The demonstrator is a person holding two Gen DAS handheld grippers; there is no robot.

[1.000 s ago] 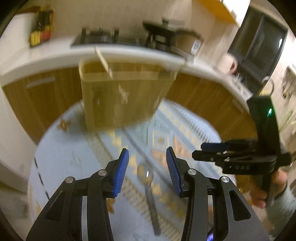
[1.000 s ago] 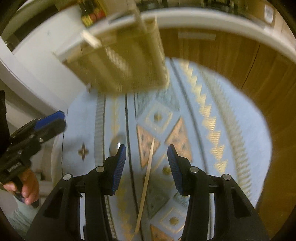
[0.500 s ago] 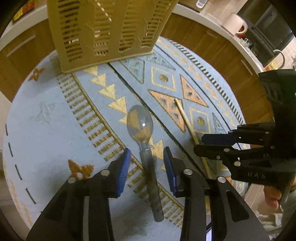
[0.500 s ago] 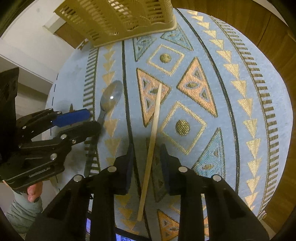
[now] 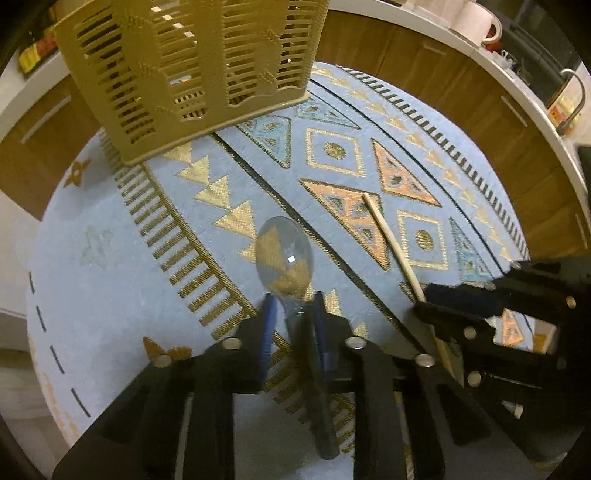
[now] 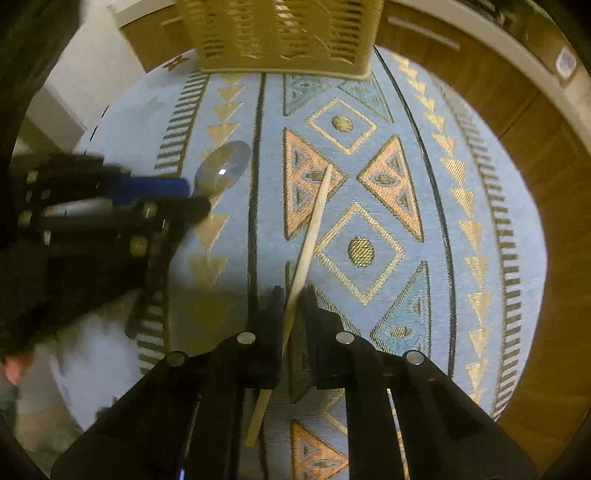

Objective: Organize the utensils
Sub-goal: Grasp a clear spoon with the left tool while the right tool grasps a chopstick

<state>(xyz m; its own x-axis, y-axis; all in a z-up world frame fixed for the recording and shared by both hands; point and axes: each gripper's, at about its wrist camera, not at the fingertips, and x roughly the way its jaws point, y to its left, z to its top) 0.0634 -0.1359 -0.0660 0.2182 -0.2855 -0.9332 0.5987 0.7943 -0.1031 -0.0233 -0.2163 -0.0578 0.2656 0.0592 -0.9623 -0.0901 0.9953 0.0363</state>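
Note:
A clear-bowled spoon (image 5: 284, 254) with a dark handle lies on the blue patterned cloth (image 5: 110, 258). My left gripper (image 5: 293, 306) points down over its neck. Its jaws are closing, with the neck between the blue pads and a sliver of cloth still showing on the left side. A thin wooden chopstick (image 6: 314, 221) lies to the right of the spoon. My right gripper (image 6: 291, 299) is shut on the chopstick's lower part. Each view shows the other gripper: the right gripper (image 5: 424, 301), the left gripper (image 6: 197, 195). A tan slatted utensil basket (image 5: 192, 74) stands at the far side.
The round table's edge drops off close behind the basket (image 6: 280, 33) and at both sides. Wooden cabinets (image 5: 424, 74) and a white counter with a mug (image 5: 476, 26) ring the table. A person's hand (image 6: 11, 369) shows at the lower left.
Both grippers came down toward the cloth and tipped steeply downward. The left jaws narrowed around the spoon's neck, and the right jaws closed onto the chopstick.

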